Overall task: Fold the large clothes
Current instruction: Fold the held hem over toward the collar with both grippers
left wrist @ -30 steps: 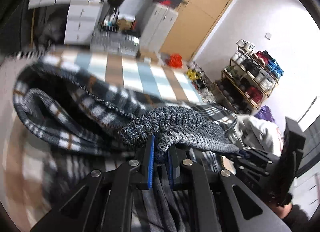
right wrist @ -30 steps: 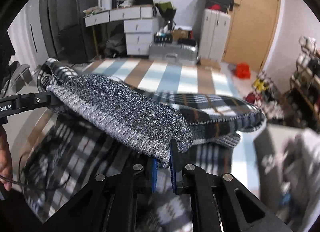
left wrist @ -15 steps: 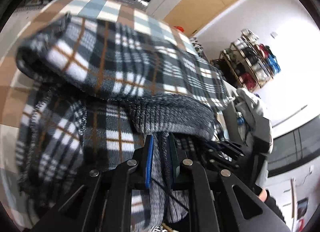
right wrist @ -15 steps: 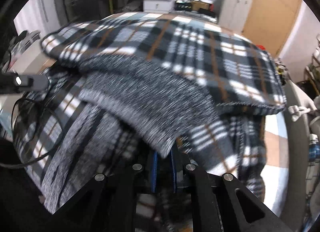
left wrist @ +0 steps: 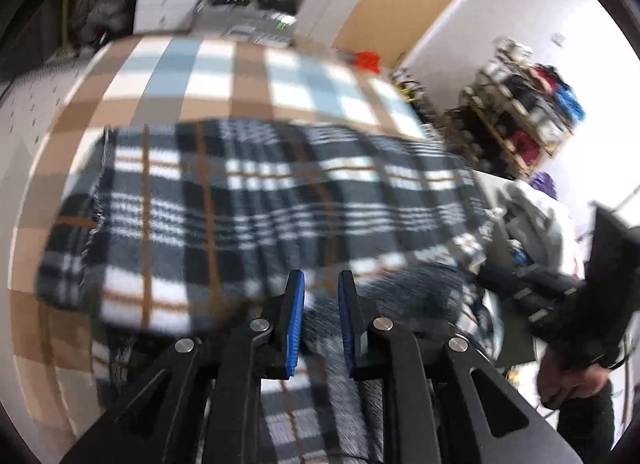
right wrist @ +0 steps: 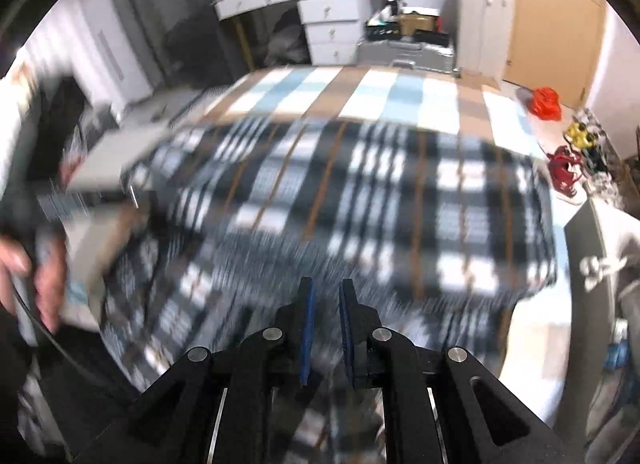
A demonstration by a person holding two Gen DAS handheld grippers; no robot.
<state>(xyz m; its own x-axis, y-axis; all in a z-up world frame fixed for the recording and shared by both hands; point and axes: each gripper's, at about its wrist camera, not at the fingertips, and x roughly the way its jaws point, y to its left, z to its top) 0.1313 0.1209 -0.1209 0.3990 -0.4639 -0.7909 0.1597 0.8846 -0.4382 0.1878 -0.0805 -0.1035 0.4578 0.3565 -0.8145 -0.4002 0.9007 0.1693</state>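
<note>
A black, white and brown plaid garment [left wrist: 260,204] [right wrist: 360,204] with a grey knit hem lies spread over the checked cover [left wrist: 200,76] [right wrist: 360,92]. My left gripper [left wrist: 321,276] is at the garment's near edge. Its jaws are opening, with the grey knit hem [left wrist: 320,328] still between the blue pads. My right gripper [right wrist: 326,282] is shut at the same near edge, and blurred fabric fills the narrow gap between its pads. In the left wrist view the other gripper [left wrist: 600,264] and the hand holding it are at the right. Both views are motion-blurred.
A heap of pale clothes [left wrist: 536,208] lies right of the garment. A shoe rack [left wrist: 532,116] stands by the wall. White drawers [right wrist: 332,24] and a silver case [right wrist: 404,52] are beyond the cover's far end. A red object [right wrist: 544,102] lies on the floor.
A second ago the garment hung bunched from both grippers above the cover. It was swung forward and now lies flat. The left pads stand slightly wider apart.
</note>
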